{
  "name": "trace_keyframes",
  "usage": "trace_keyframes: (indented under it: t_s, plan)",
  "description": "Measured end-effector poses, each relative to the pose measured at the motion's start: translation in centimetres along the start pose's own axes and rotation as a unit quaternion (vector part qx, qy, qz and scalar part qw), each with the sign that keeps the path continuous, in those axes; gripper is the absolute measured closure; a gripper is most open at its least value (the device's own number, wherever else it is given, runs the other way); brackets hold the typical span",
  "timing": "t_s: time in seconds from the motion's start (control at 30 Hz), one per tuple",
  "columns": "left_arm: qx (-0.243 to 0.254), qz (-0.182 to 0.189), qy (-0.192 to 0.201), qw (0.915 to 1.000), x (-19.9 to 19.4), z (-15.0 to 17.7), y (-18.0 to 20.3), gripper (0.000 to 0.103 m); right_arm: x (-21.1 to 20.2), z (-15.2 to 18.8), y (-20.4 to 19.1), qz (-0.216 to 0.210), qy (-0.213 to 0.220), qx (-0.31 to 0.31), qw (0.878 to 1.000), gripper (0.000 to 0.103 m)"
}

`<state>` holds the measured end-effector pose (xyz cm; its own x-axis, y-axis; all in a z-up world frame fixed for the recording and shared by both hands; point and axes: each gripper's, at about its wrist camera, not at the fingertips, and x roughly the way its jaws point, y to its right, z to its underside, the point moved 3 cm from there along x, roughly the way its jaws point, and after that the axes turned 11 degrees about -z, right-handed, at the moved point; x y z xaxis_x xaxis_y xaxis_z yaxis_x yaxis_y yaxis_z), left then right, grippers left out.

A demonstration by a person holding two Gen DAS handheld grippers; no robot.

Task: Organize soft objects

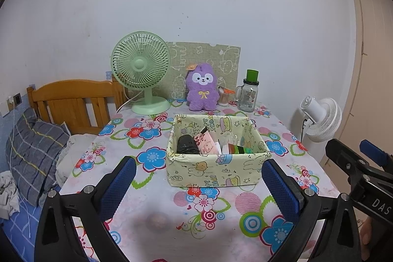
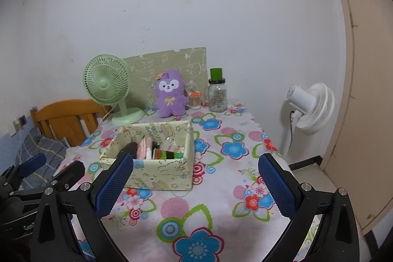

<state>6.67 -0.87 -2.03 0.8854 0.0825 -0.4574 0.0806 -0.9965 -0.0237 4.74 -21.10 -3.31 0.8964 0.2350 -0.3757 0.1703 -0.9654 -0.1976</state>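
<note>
The purple plush toy [image 1: 202,90] sits upright at the far end of the surface [image 1: 152,188], well ahead of both claws and beyond the box, leaning near a green patterned board [image 1: 208,53] against the wall. It looks like the one soft thing not yet put away, so the task seems only partly done. The box [image 1: 216,171], wrapped in pale yellow cartoon paper, stands just ahead of the left claw [image 1: 199,178] and already holds several items: a dark rolled bundle [image 1: 187,144], a pink patterned pouch [image 1: 207,144] and a striped piece [image 1: 239,148], though whether these are all soft cannot be told. The left claw is spread wide and holds nothing, its blue pads framing the near wall of the box. The right claw [image 2: 195,182] is likewise spread and empty, with the box ahead and to its left. Beyond the box, left of the toy, stands a green fan [image 1: 141,70]; right of the toy are a small jar of sticks [image 1: 224,98] and a glass mug with a green lid [image 1: 248,95]. A white fan [image 1: 319,119] stands off the surface to the right, and a bed with a wooden headboard [image 1: 73,102] lies to the left. What likely remains is reaching past the box for the toy and setting it in place.
</note>
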Motion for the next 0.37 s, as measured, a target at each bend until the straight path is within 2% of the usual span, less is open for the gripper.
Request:
trace_keyframes:
  t_s: [0.37]
  plan:
    - [0.001,0.000,0.001,1.0000,-0.09,-0.13,-0.13,0.000,-0.05,0.07,0.20,0.012,0.001,-0.009,1.000,0.000]
